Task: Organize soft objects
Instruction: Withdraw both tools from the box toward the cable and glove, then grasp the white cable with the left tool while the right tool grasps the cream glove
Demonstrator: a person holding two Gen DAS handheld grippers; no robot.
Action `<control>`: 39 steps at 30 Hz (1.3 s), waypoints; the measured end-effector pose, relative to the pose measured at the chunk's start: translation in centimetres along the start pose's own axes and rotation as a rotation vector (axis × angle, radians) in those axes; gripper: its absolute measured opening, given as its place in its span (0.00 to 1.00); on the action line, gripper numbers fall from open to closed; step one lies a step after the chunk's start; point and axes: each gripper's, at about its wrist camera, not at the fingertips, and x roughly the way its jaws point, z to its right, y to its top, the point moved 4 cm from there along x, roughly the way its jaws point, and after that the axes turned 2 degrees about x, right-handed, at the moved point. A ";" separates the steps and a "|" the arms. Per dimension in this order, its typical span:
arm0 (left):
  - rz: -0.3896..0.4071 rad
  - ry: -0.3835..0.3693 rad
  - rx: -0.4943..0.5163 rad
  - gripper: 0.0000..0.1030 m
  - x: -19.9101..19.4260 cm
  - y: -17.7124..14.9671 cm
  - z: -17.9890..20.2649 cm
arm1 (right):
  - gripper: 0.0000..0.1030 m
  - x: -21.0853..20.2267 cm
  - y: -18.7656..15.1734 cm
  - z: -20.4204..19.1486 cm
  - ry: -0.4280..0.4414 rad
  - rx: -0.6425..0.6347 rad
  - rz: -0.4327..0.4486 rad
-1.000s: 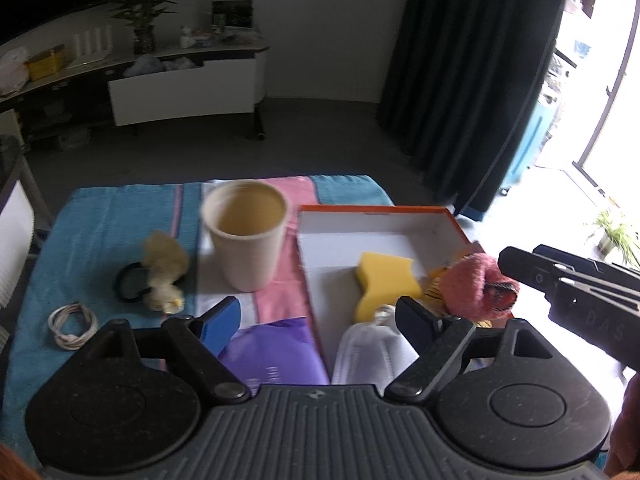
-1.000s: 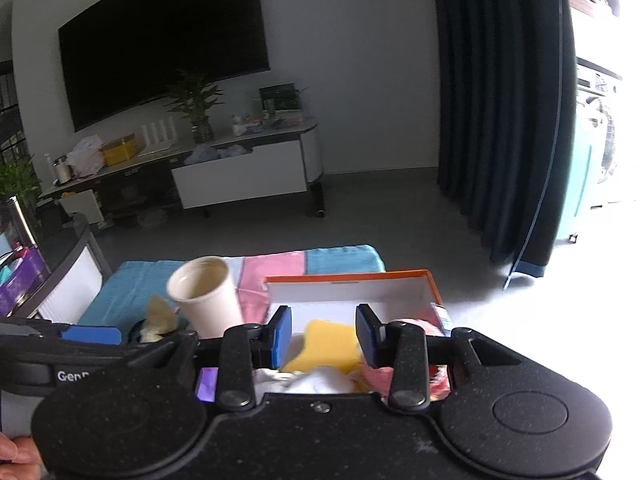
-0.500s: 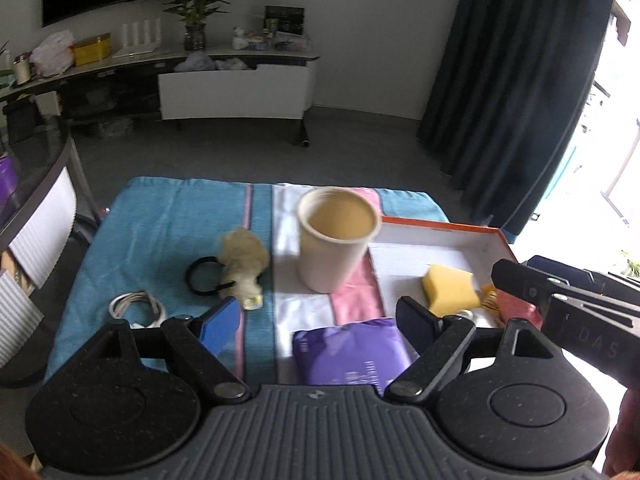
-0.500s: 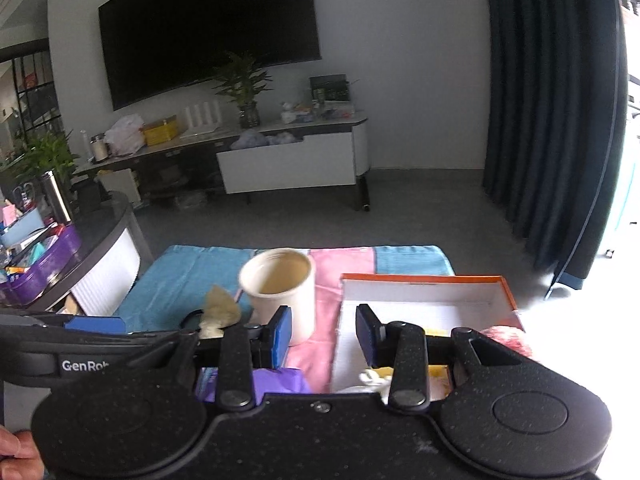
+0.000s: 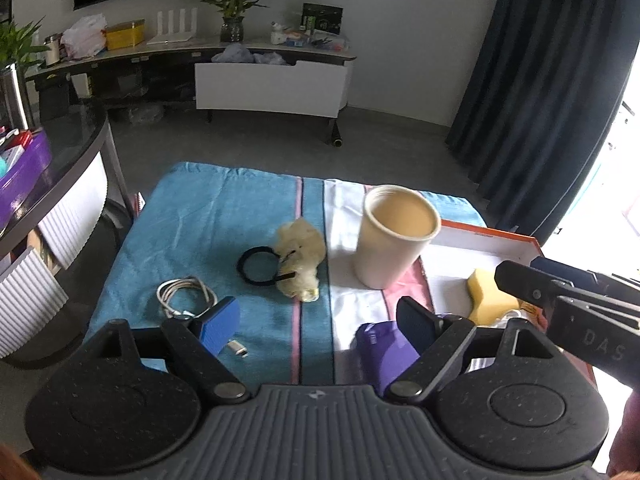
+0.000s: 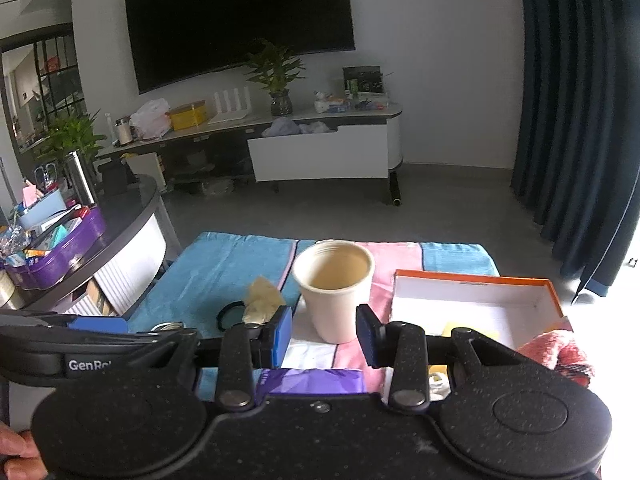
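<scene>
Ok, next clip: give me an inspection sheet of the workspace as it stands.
Surface: striped towel covers the table.
Job's things: yellow sponge and pink cloth in orange box; cream plush with black hair tie on the towel.
Clutter: beige cup, purple packet.
Grippers: left gripper and right gripper open, nothing held.
Cables: coiled white cable.
Surroundings: wall TV, dark curtain.

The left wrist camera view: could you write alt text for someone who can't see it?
Two open, empty gripper fingers hover over a striped towel holding a cream cup, a fluffy yellow hair tie and a coiled white cable. Right of the cup, an orange-rimmed box holds a yellow sponge.
</scene>
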 end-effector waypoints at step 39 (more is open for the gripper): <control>-0.086 0.086 -0.101 0.86 3.2 -3.6 -9.6 | 0.43 5.1 -1.3 -4.6 0.076 -0.057 -0.103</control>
